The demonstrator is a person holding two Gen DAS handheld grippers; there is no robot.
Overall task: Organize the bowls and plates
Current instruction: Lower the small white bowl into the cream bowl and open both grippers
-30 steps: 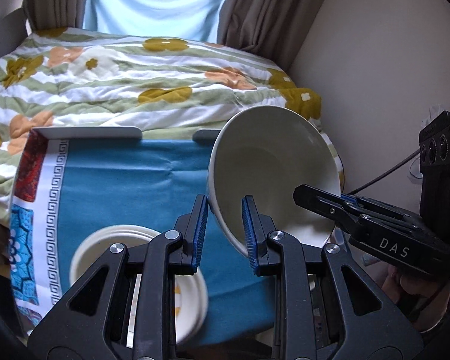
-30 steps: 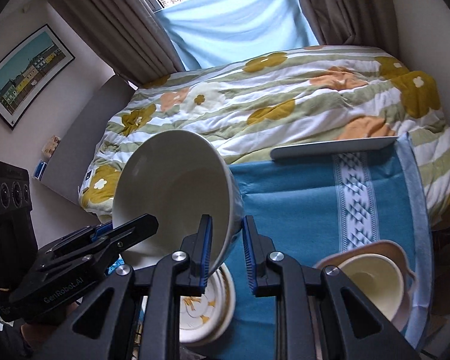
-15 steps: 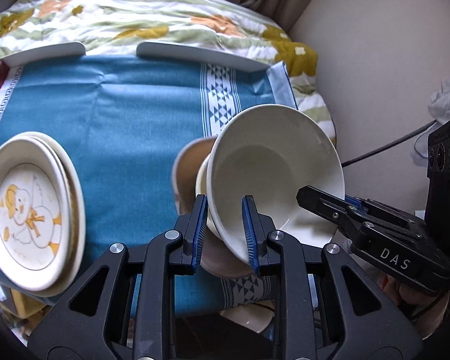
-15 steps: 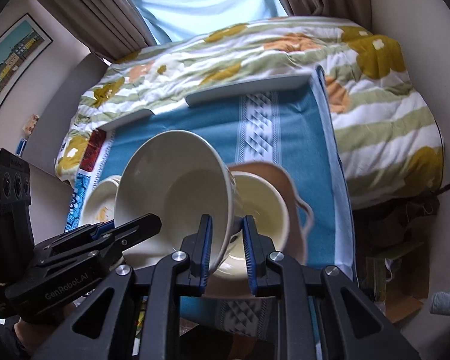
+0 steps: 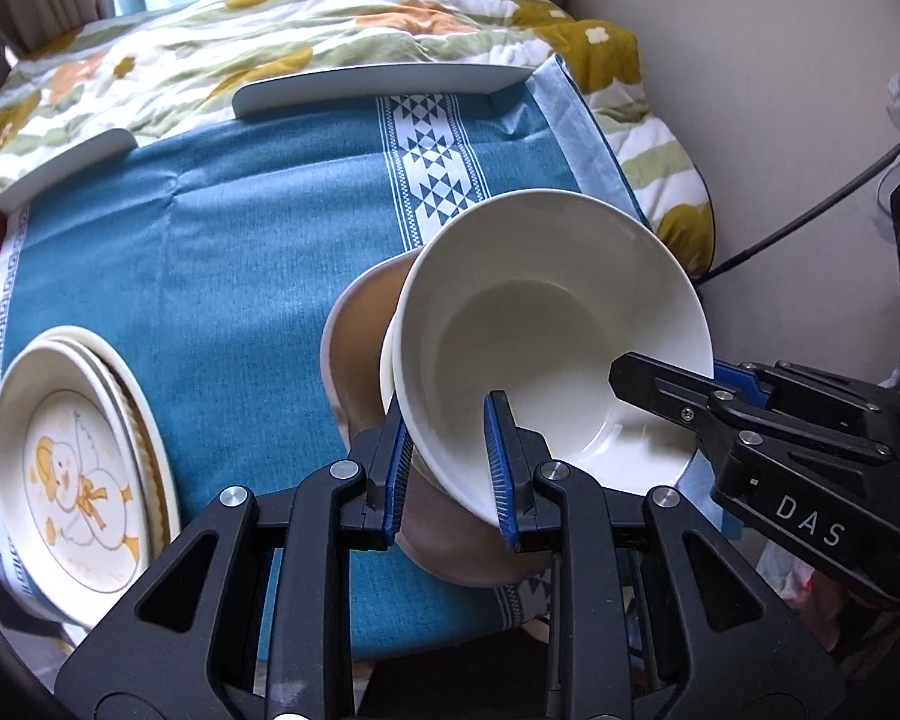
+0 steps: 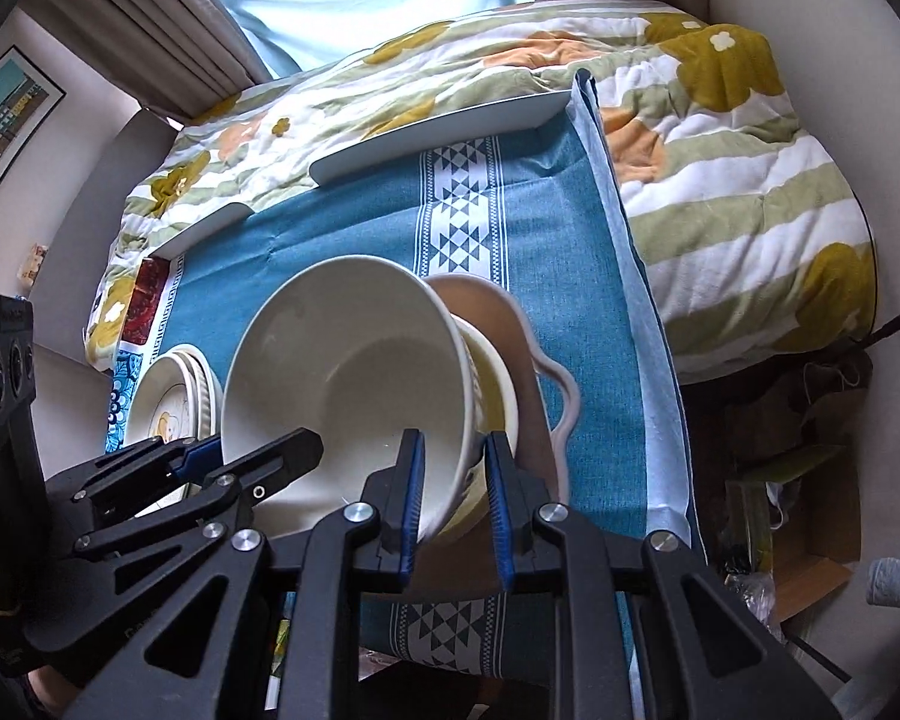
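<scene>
— Lowered now, the white bowl (image 5: 546, 348) sits deeper over the pale bowl (image 6: 498, 384) inside the tan bowl (image 5: 360, 348); one second ago it was held high, and half a second ago it was only arriving above them.

— Who holds it?

— Both. The left gripper (image 5: 450, 468) has its fingers clamped on the near rim of the white bowl, and the right gripper (image 6: 450, 492) is clamped on the opposite rim. The bowl is tilted; I cannot tell if it rests fully.

— How far is the task?

— I judge it nearly done. The duck plates (image 5: 78, 480) are stacked left of the white bowl, well apart from it. What is left: seat the bowl level and release.

— And around it?

— The blue cloth (image 5: 210, 240) lies under the white bowl, and the flowered quilt (image 6: 720, 138) is beyond it.
</scene>
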